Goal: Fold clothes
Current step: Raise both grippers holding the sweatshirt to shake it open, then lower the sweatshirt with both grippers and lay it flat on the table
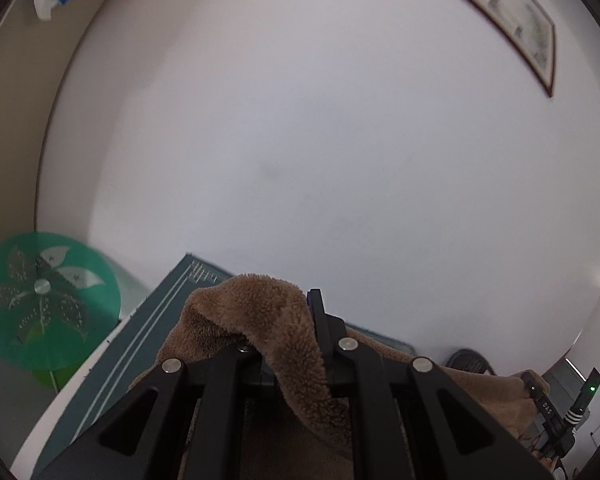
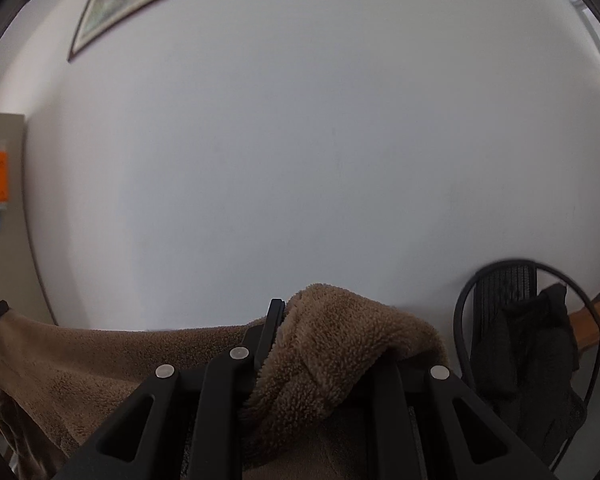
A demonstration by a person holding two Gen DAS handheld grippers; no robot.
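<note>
Left wrist view shows the left gripper (image 1: 288, 344) pinching a corner of the brown fleecy cloth (image 1: 260, 312), lifted above a dark green mat (image 1: 140, 344); a green disc (image 1: 44, 300) stands to the left. The right gripper (image 2: 300, 344) clamps the cloth's other corner, the fabric stretched between them before a white wall (image 2: 300, 140). A black chair (image 2: 512, 328) draped in dark fabric stands at right.

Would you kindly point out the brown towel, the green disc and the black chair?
brown towel (image 1: 260, 304): left wrist view, raised fold.
green disc (image 1: 44, 300): left wrist view, centre.
black chair (image 2: 504, 280): right wrist view, backrest.
</note>
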